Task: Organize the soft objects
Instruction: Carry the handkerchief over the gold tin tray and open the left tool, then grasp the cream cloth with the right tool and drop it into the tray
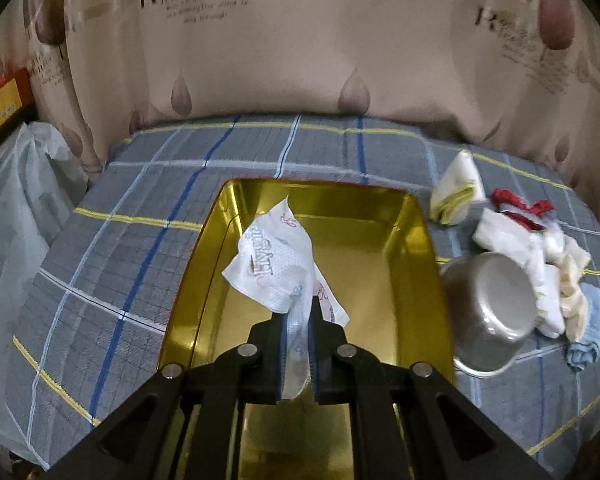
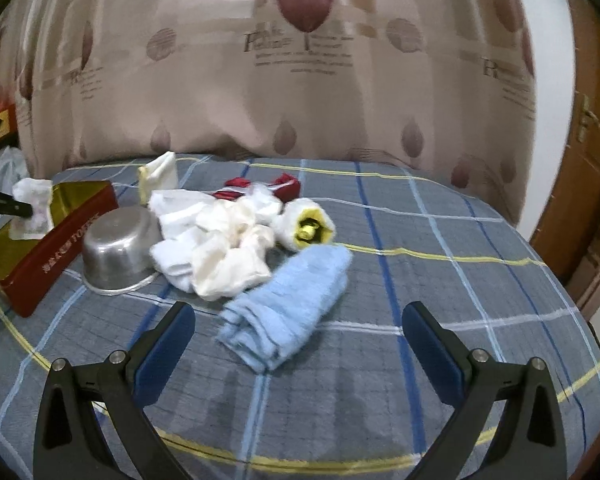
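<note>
Left wrist view: the left gripper [image 1: 298, 316] is clamped on a printed white cloth [image 1: 274, 270], which is held straight ahead of the fingertips, over the gold-lined tin [image 1: 420, 248]. Right wrist view: the right gripper [image 2: 298, 332] is spread wide and empty; the blue towel [image 2: 288, 308] is seen between the fingertips, its long axis angled up-right.

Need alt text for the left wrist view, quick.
The left gripper is shut on a printed white tissue packet, held over an open gold-lined tin. An upturned steel bowl and piled cloths lie right of it.
</note>
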`<control>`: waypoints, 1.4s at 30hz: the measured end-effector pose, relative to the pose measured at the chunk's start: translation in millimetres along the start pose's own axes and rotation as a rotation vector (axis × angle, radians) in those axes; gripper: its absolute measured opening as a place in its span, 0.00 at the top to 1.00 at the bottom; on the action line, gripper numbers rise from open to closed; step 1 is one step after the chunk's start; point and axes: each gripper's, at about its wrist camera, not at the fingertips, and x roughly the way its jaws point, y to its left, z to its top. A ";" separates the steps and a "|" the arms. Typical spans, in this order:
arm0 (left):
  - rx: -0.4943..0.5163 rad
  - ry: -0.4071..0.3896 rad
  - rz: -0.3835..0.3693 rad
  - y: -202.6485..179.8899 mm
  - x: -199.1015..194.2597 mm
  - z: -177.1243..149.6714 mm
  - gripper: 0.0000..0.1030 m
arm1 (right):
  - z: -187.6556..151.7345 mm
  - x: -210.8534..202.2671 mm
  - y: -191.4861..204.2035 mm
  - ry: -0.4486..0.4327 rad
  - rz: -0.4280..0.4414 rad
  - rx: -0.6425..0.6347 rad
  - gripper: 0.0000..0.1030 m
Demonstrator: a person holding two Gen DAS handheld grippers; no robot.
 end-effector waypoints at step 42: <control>-0.157 -0.023 0.127 -0.2 -112.7 -97.1 0.57 | 81.1 53.8 23.9 0.239 0.431 0.018 0.91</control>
